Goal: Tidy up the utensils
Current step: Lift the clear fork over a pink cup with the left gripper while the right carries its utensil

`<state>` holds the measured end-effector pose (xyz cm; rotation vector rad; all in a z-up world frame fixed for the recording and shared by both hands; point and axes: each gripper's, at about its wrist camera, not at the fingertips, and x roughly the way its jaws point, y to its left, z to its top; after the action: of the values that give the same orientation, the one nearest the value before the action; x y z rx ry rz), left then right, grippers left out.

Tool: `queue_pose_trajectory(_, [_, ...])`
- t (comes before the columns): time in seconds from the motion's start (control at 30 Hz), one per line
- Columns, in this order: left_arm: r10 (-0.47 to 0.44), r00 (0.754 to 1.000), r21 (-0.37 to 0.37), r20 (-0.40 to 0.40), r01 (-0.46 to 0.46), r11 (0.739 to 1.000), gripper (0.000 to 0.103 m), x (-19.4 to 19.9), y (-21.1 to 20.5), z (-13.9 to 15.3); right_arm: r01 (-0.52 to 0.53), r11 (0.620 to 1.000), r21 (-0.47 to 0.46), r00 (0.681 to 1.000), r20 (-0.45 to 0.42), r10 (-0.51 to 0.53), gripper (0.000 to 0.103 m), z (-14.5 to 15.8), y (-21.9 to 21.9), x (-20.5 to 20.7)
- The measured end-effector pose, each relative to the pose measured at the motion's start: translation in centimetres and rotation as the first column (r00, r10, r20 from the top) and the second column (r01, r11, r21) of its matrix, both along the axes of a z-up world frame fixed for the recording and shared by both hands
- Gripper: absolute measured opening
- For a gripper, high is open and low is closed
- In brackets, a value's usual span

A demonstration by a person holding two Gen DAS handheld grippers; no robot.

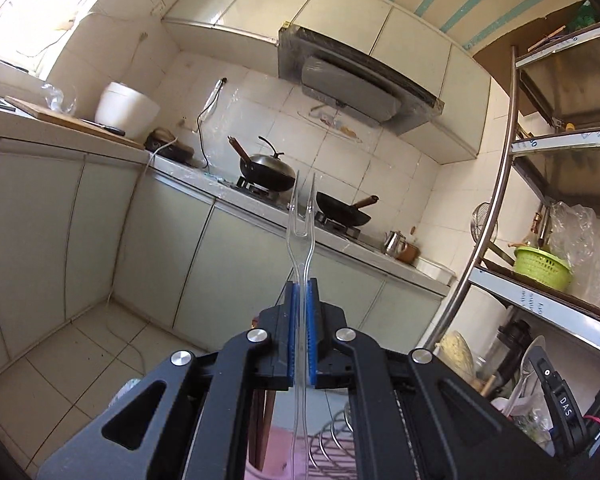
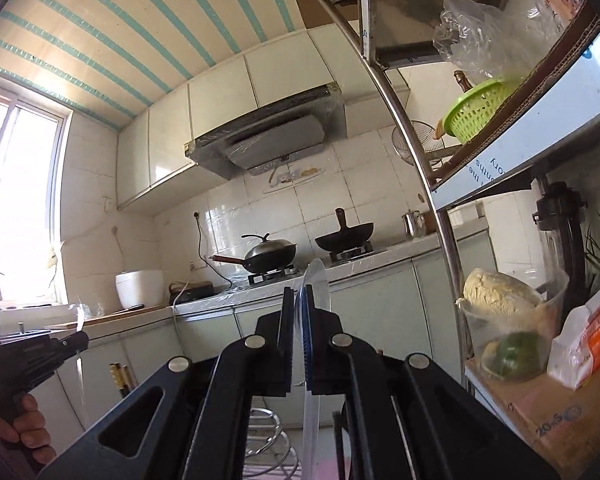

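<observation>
Kitchen counter [image 1: 204, 184] and stove fill the background. Each utensil is lifted and in transit — the left gripper [image 1: 300, 292] is clamped on a clear plastic fork [image 1: 300, 216], the right gripper [image 2: 298, 300] on a clear plastic knife [image 2: 314, 280]. Next, I judge, comes lowering both into a holder, not clearly in view.

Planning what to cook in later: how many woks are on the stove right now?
2. A lidded wok sits on the burner nearer the window; an open wok sits on the burner nearer the metal kettle. No others are visible.
</observation>
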<state>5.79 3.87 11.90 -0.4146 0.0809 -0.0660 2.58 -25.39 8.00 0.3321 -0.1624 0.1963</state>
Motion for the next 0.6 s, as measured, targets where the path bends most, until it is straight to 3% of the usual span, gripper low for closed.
queue_pose_trajectory(0.23, [0.026, 1.0, -0.025, -0.002, -0.026, 0.999, 0.004, 2.0, 0.5, -1.1, 0.027, 0.999, -0.044, 1.0, 0.004, -0.027, 0.003, -1.5, 0.4, 2.8])
queue_pose_trajectory(0.6, [0.062, 0.998, -0.008, 0.033, -0.062, 0.998, 0.004, 2.7, 0.7, -2.5, -0.011, 0.998, -0.055, 0.993, -0.119, 0.005, 0.004, -5.1, 1.1, 2.8])
